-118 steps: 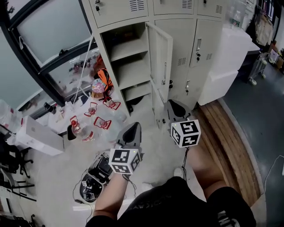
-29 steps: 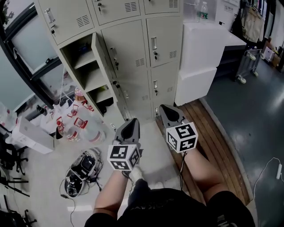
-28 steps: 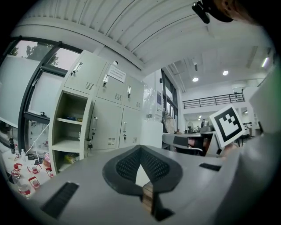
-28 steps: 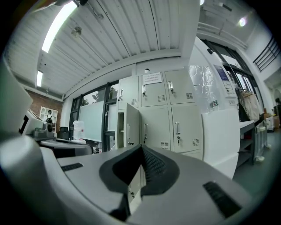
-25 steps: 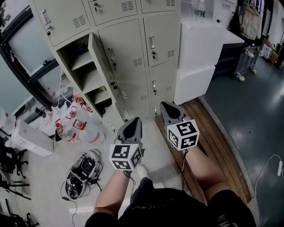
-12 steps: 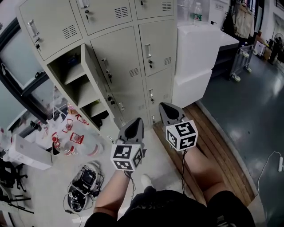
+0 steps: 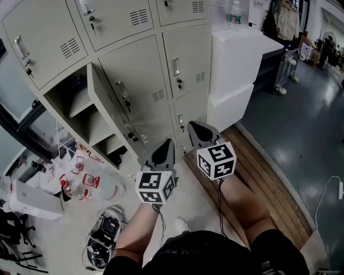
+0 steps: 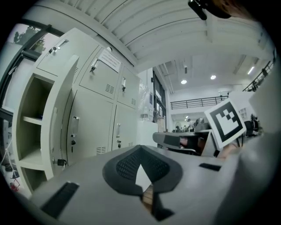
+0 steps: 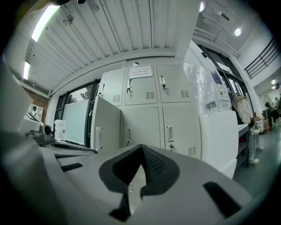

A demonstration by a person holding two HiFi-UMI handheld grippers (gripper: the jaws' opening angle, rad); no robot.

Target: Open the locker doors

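Observation:
A bank of beige lockers [image 7: 137, 75] stands ahead. One lower-left door [image 7: 104, 102] hangs open and shows shelves [image 7: 80, 110] inside. The doors to its right, each with a handle and key lock [image 7: 176, 67], are closed. My left gripper [image 7: 165, 145] and right gripper [image 7: 194, 128] are held side by side in front of the lockers, a short way off, touching nothing. Both are shut and empty. The left gripper view shows its shut jaws [image 8: 140, 151] below the open door [image 8: 61, 110]. The right gripper [image 9: 141, 149] faces closed doors [image 9: 171, 127].
A white cabinet [image 7: 239, 59] with a water bottle [image 7: 235, 12] on top stands right of the lockers. A wooden platform [image 7: 263, 177] lies at the right. Bottles and red items [image 7: 80, 180], a white box [image 7: 29, 201] and a bundle of gear [image 7: 105, 236] lie on the floor at the left.
The view has swung and closed in on the lockers, so the open door has slid left and the closed doors are in front. Both grippers stay shut and empty.

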